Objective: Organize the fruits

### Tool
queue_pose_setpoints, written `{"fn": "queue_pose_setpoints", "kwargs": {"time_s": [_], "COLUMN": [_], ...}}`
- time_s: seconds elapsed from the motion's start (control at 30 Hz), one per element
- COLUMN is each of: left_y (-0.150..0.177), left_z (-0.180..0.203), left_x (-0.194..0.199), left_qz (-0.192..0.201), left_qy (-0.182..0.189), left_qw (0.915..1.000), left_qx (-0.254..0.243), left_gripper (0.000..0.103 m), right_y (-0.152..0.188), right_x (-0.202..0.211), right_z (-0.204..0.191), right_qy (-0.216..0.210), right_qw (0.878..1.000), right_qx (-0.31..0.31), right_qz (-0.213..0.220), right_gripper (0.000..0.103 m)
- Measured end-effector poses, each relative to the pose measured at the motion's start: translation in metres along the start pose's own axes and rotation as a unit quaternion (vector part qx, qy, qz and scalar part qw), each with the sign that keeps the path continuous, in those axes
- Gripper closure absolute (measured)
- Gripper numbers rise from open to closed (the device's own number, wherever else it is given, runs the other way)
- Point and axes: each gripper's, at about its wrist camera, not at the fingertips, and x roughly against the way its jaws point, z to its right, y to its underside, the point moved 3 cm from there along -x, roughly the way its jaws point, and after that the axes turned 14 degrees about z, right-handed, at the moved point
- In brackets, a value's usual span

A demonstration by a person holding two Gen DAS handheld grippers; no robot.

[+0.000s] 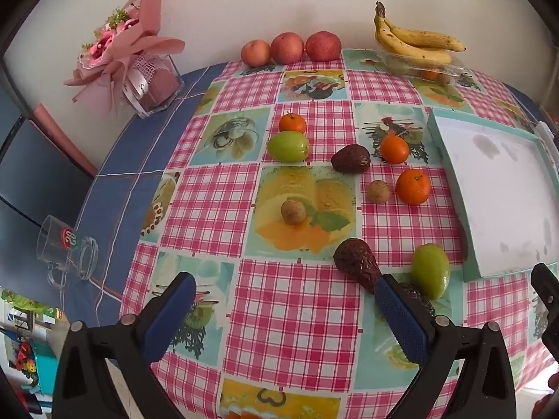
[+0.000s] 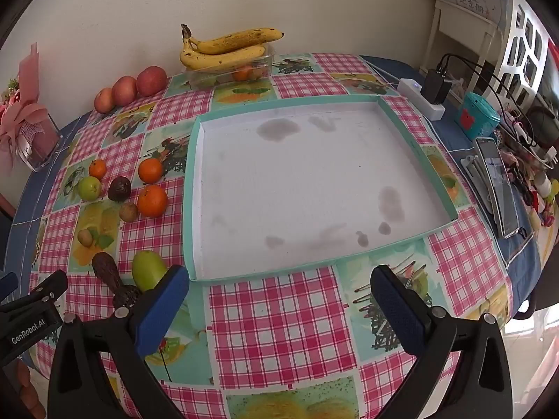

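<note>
— While hovering over the desk (image 1: 297,300) with the left tool (image 1: 284,279) spread wide and clamped on nothing, size up the nearest piece: the dark wrinkled avocado (image 1: 354,262), partly hidden at the narrow end behind that tool's right-hand finger.

— Seen. Probably ripe and soft under that skin, so squeeze lightly. Take across the fat belly, not the thin neck; likely to swivel otherwise.

— And the green fruit (image 1: 430,270) just beside it, near the tray's closest corner?

— Looks smooth, waxy, firm. Could slip off the pads. Grip across the short axis, at the widest part.

— Right tool (image 2: 279,272)?

— Also apart, empty, poised in front of the tray (image 2: 195,174). Nothing in there yet but grey stains on white.

— Oranges (image 1: 413,186)?

— Three, scattered mid-desk to the left of the tray. Round, pebbly skin, decent grip, moderately weighty at a guess. Centre on the equator.

— Small brown fruits (image 1: 293,212)?

— Two of them, among the oranges. Light, prone to rolling. Close slowly from above, straddling squarely.

— Apples (image 1: 286,48) and bananas (image 1: 415,42)?

— Against the wall at the far edge, well apart from both tools. Bananas resting on a clear plastic box (image 1: 436,70). Easily bruised, so lift gently by the middle of the bunch.
</note>
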Motion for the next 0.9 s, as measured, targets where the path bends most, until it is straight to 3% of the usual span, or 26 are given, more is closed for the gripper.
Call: {"fn": "queue_pose_setpoints", "kwargs": {"time_s": [0.9], "left_y": [0.0035], "left_z": [-0.0055], "left_x": [-0.0061], "left_qz": [-0.007], "left_qy": [0.002], "left_qw": [1.0], "left_qx": [0.003], "left_gripper": [0.0], "right_y": [-0.0001], "right_x": [-0.0002], "right_z": [-0.0004], "right_qy": [-0.001], "right_qw": [1.0], "right_qx": [0.0], "right_qz": [0.0], "right_gripper": [0.0]}}
